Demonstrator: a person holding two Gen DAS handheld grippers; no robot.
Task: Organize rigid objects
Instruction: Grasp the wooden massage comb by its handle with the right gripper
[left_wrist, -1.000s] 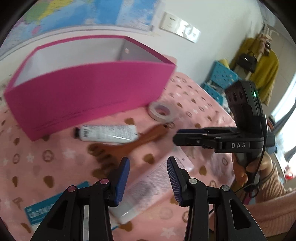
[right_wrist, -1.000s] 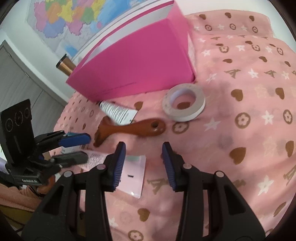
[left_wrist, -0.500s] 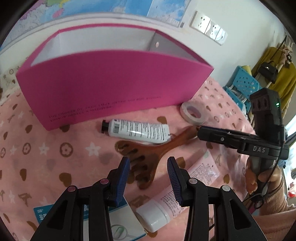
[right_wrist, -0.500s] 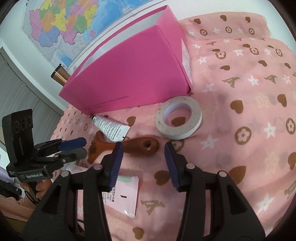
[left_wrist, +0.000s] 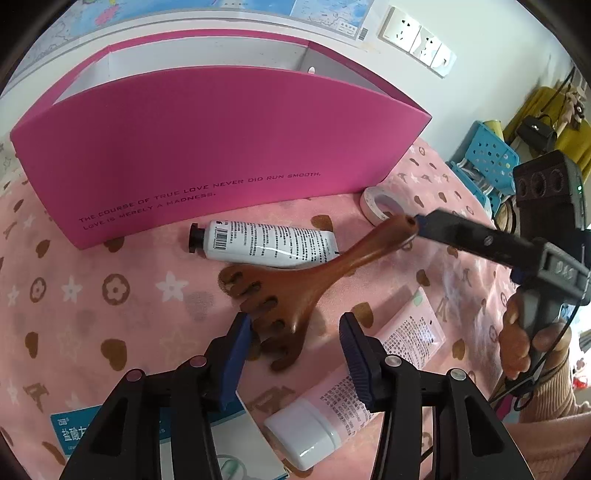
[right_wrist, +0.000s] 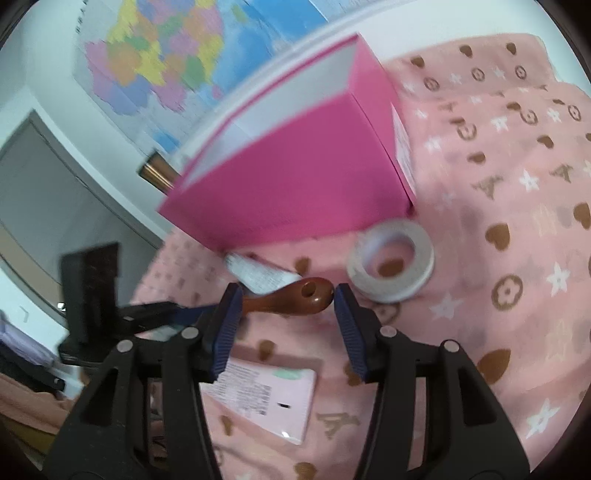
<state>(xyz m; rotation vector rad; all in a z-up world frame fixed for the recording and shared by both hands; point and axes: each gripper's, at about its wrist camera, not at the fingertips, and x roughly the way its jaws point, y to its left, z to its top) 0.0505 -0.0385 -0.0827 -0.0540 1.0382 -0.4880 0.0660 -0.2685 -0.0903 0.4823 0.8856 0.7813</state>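
Note:
A brown wooden comb (left_wrist: 295, 284) lies on the pink cloth in front of the open pink box (left_wrist: 221, 162). My left gripper (left_wrist: 295, 343) hangs over the comb's toothed head. Its jaws are opening, and the teeth sit between the pads with gaps on both sides. My right gripper (right_wrist: 288, 310) straddles the comb's handle end (right_wrist: 306, 291), the one with the hole. Its jaws are opening too, and the pads do not press. In the left wrist view the right gripper (left_wrist: 424, 227) reaches the handle tip from the right.
A white tube with a black cap (left_wrist: 266, 243) lies between comb and box. A tape roll (right_wrist: 391, 266) sits right of the handle. A pink tube with a white cap (left_wrist: 369, 369) and a blue-white carton (left_wrist: 110, 432) lie near me. Wall, map and sockets stand behind.
The left gripper came down and closer over the comb's head and its jaws widened. The right gripper moved forward until the handle end lay between its widening jaws.

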